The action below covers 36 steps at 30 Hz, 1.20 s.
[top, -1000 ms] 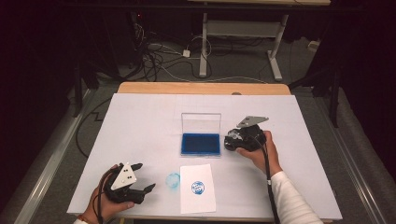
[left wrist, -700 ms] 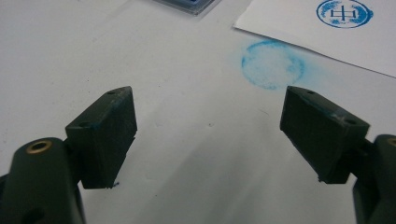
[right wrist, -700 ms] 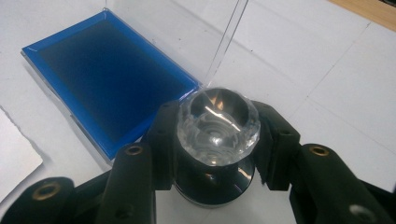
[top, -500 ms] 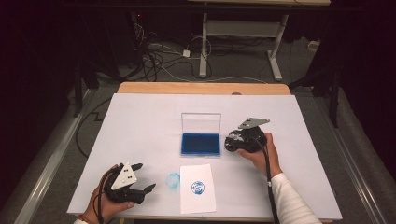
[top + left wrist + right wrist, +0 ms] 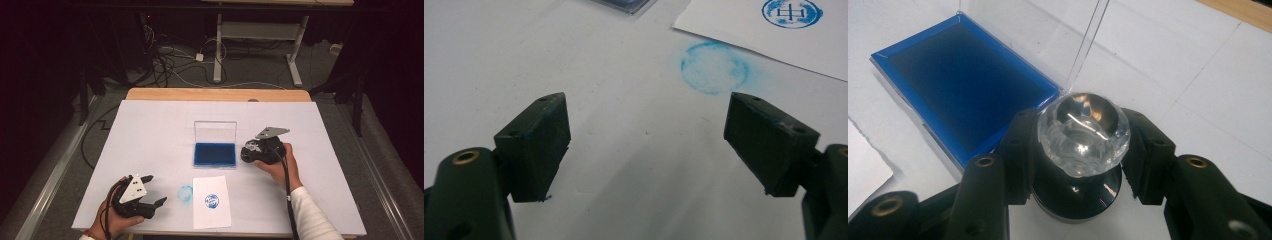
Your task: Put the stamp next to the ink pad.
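White table (image 5: 150, 130), everything placed off the ink pad (image 5: 215, 154).

- Ink pad: mid-table, blue tray, its clear lid (image 5: 215, 131) standing up on the far side. Inked face bare.
- Paper sheet (image 5: 211, 200): just nearer the person than the ink pad, carrying one round blue print (image 5: 212, 201). A faint blue ring (image 5: 185, 192) lies on the table to the left of the sheet.
- Right gripper (image 5: 248, 152): just to the right of the ink pad, by its lid corner. Its jaws have just been opening. The stamp (image 5: 1083, 135) stands between them on the table, and the pads sit close at each flank without clearly pressing it, so I read it as let go.
- Left gripper (image 5: 152, 190): well apart from the ink pad, at the near left, by the blue ring. Jaws spread wide, nothing between them.
- Stamp: small, with a round black base and a clear faceted knob on top.

Handling, by judgement: light, rigid, hard plastic. The knob looks glossy and rounded, so pads could slide off it. Better to grip low on the black base, squarely across it. Keep it upright, since the underside likely carries wet ink and will mark whatever it touches.
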Each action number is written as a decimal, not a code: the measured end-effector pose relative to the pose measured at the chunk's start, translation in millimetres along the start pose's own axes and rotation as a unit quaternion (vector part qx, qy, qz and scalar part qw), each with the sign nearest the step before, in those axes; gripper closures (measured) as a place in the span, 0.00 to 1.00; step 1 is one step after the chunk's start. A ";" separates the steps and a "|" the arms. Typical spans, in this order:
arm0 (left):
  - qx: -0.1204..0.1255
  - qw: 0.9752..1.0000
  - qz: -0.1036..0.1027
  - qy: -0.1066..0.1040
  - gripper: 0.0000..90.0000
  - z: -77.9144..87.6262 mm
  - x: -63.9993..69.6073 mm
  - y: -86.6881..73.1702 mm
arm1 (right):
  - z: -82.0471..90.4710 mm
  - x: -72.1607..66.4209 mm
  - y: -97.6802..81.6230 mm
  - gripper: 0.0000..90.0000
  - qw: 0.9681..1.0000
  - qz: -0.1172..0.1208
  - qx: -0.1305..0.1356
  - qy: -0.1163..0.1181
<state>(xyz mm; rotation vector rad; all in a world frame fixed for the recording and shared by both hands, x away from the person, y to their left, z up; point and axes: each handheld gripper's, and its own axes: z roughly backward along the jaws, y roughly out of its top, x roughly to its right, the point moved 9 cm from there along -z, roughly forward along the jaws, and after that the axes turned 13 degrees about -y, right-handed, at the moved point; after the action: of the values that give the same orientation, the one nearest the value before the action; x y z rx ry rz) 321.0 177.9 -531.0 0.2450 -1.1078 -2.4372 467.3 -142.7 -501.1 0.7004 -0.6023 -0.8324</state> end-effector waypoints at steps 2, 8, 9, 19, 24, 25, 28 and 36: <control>-0.001 1.000 -0.001 0.002 0.20 0.1 -0.3 0.0 | 0.2 0.1 0.4 0.55 1.000 0.000 0.002 -0.002; 0.000 1.000 -0.001 0.001 0.20 0.4 -0.2 0.2 | 0.7 -0.2 1.1 0.49 1.000 0.002 0.004 -0.006; 0.000 1.000 -0.001 0.001 0.20 0.3 -0.2 0.3 | 1.2 0.0 1.7 0.48 1.000 0.001 0.006 -0.007; -0.004 1.000 -0.002 0.000 0.20 -0.9 0.0 -0.2 | 12.0 6.1 14.1 0.42 0.999 -0.003 0.047 -0.024; -0.005 1.000 -0.003 0.000 0.20 -1.6 0.0 -0.5 | 15.3 5.5 17.5 0.36 0.998 -0.003 0.053 -0.027; -0.006 1.000 -0.004 -0.001 0.20 -1.6 0.0 -0.5 | 15.9 5.3 18.0 0.34 0.998 -0.002 0.054 -0.028; -0.006 1.000 -0.005 0.001 0.20 -1.1 -0.1 -0.5 | 16.9 5.9 19.9 0.27 0.997 -0.003 0.057 -0.042; -0.007 1.000 -0.006 0.001 0.20 -0.7 -0.3 -0.6 | 22.8 -0.7 24.5 0.24 0.997 0.004 0.068 -0.033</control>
<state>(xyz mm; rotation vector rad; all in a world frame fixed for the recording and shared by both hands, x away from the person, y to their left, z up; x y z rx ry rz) 321.2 177.9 -531.9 0.2512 -1.0914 -2.4545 461.7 -137.6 -468.5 0.7960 -0.7253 -0.8156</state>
